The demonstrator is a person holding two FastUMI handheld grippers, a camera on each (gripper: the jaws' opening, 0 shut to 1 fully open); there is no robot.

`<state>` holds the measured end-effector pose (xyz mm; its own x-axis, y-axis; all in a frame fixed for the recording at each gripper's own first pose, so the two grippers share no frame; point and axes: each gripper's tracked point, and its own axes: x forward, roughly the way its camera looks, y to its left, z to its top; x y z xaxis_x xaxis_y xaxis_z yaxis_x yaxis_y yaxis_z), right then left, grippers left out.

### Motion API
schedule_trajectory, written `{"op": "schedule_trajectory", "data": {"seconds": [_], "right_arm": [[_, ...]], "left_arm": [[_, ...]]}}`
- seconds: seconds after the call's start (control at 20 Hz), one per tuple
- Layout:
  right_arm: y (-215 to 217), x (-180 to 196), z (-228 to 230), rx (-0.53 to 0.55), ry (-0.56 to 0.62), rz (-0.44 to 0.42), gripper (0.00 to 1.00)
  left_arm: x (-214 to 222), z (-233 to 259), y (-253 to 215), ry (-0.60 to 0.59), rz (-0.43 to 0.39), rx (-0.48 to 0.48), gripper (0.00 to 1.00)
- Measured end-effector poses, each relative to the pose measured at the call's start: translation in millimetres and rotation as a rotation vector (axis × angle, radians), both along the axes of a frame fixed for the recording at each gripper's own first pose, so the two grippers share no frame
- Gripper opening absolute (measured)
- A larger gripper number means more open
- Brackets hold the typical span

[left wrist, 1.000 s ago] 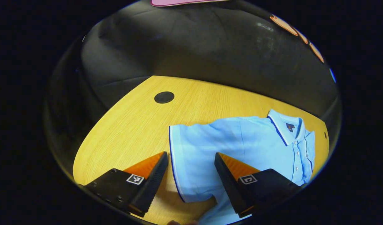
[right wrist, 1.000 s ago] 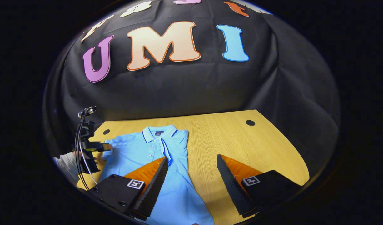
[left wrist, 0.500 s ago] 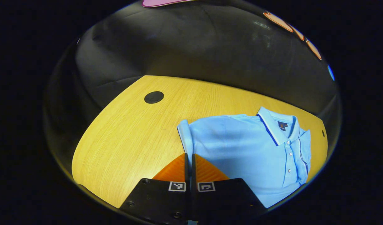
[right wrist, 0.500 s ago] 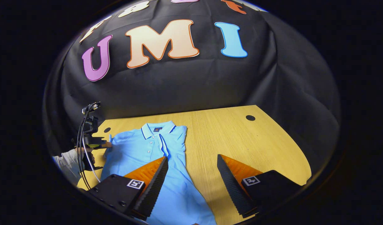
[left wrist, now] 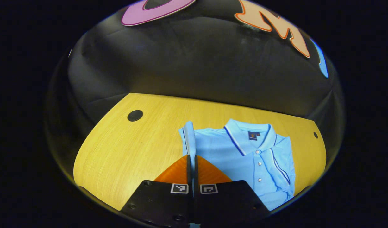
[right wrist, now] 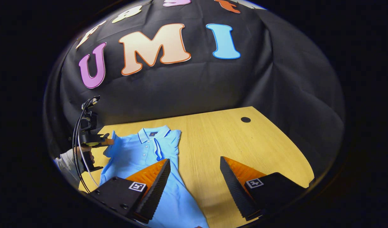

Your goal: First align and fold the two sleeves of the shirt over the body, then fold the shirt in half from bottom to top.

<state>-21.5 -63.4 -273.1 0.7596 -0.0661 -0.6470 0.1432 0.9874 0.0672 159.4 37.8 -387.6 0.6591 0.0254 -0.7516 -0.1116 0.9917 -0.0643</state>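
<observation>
My left tool [left wrist: 190, 160] pinches the left sleeve [left wrist: 189, 137] of the blue polo shirt [left wrist: 244, 158], which lies on the wooden surface [left wrist: 134, 148]. I'd carry it flat across the body. My right tool [right wrist: 194, 177] hangs spread above the hem.

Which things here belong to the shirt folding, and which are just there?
Part of the job:
shirt
left sleeve, pinched and lifted
left gripper, shut on it
right gripper, open

Just there:
table
round holes in it
</observation>
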Motion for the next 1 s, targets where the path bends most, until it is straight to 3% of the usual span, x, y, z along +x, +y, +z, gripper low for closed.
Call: {"op": "schedule_trajectory", "data": {"seconds": [0.1, 0.15, 0.2, 0.25, 0.3, 0.45, 0.5, 0.65, 0.75, 0.85, 1.0], "right_arm": [[-12.9, -5.3, 1.5, -0.005, -0.005, -0.010, 0.98], [-19.5, -8.2, 1.2, -0.011, -0.005, -0.013, 0.94], [-27.8, -11.8, 1.0, -0.018, -0.002, -0.017, 0.98], [-34.3, -14.5, 0.4, -0.020, 0.000, -0.023, 0.94], [-39.4, -15.9, -0.1, -0.017, -0.001, -0.031, 0.98], [-52.2, -18.6, -0.8, -0.001, -0.003, -0.045, 0.98], [-55.3, -19.0, 0.3, 0.002, -0.005, -0.042, 0.94], [-60.7, -18.5, 4.1, 0.013, -0.020, -0.014, 0.98], [-60.0, -14.6, 9.6, 0.031, -0.041, 0.018, 0.98], [-54.7, -12.0, 9.6, 0.058, -0.055, 0.059, 0.94], [-35.4, -8.5, 14.4, 0.126, -0.075, 0.132, 0.98]], "left_arm": [[-1.2, -2.7, -19.2, 0.006, -0.025, -0.001, 0.00], [-1.4, -4.1, -29.8, 0.008, -0.037, -0.007, 0.00], [-3.8, -6.6, -39.4, 0.014, -0.047, -0.012, 0.00], [-4.6, -7.8, -49.5, 0.014, -0.061, -0.018, 0.00], [-5.9, -10.3, -60.3, 0.015, -0.076, -0.019, 0.00], [-9.3, -20.2, -82.6, 0.024, -0.116, 0.005, 0.00], [-10.4, -24.0, -85.7, 0.026, -0.117, 0.018, 0.00], [-14.4, -26.8, -94.4, 0.033, -0.088, -0.025, 0.03], [-21.9, -11.9, -96.8, -0.001, -0.057, -0.070, 0.51], [-29.7, 13.3, -85.5, -0.056, -0.042, -0.041, 0.99], [-61.0, 64.1, -68.4, -0.133, -0.025, -0.010, 0.95]]}}
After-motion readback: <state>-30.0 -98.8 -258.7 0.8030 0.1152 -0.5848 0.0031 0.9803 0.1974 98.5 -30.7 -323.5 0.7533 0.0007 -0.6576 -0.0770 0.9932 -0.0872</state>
